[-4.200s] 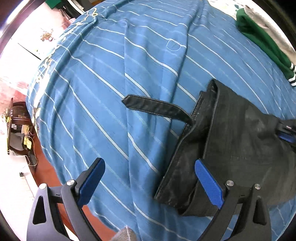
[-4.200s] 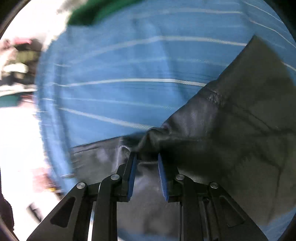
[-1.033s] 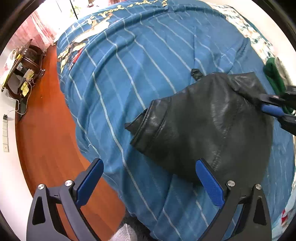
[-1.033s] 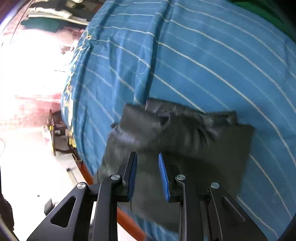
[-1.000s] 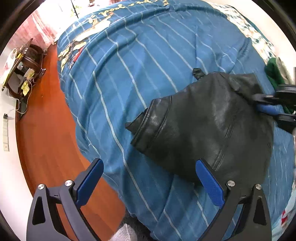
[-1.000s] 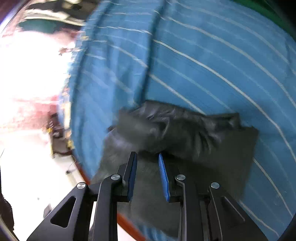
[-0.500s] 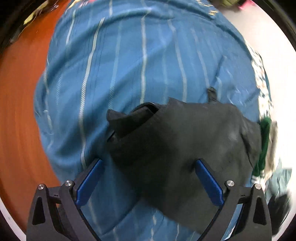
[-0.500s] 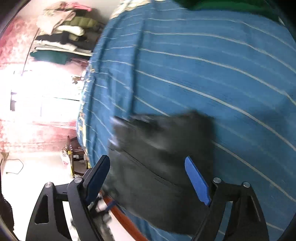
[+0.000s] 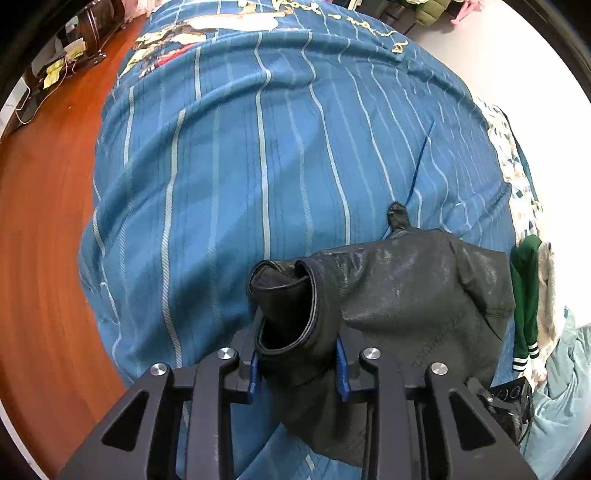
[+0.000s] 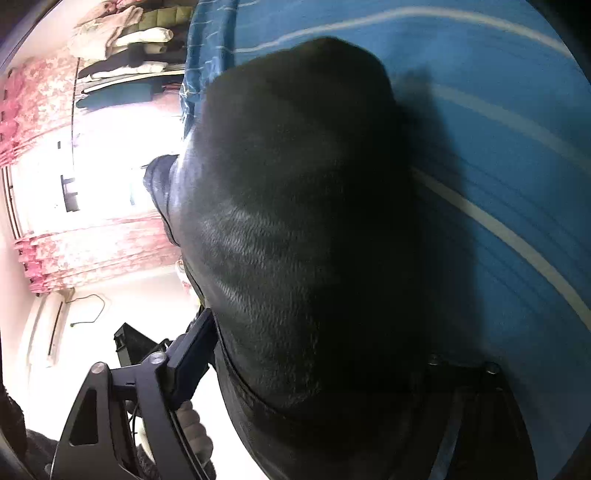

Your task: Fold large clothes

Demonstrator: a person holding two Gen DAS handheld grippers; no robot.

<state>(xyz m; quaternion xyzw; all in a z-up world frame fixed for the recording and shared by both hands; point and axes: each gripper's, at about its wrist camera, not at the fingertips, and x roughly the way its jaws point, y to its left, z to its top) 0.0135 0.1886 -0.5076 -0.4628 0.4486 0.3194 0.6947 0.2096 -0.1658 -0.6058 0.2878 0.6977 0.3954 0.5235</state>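
Jacket (image 9: 406, 295) clamped in left gripper (image 9: 297, 367); right gripper (image 10: 314, 369) spread beneath it.

**Room around the bed**

Blue bedspread (image 9: 236, 177) with pale stripes, creased, a cartoon print (image 9: 207, 26) at its far end. Wooden floor (image 9: 40, 229), reddish-brown, along the bed's left side. Dark wooden cabinet (image 9: 85, 33) in the far left corner, yellow notes (image 9: 53, 70) stuck to it, cables trailing beside it. At the bed's right edge: a green garment (image 9: 524, 295) with white-striped cuffs, just beside a patterned sheet (image 9: 513, 162) and pale teal cloth (image 9: 565, 373). From the other side: pink floral curtains (image 10: 74, 236) by a bright window, and clothes on a rack (image 10: 122, 40) past the bed's end.
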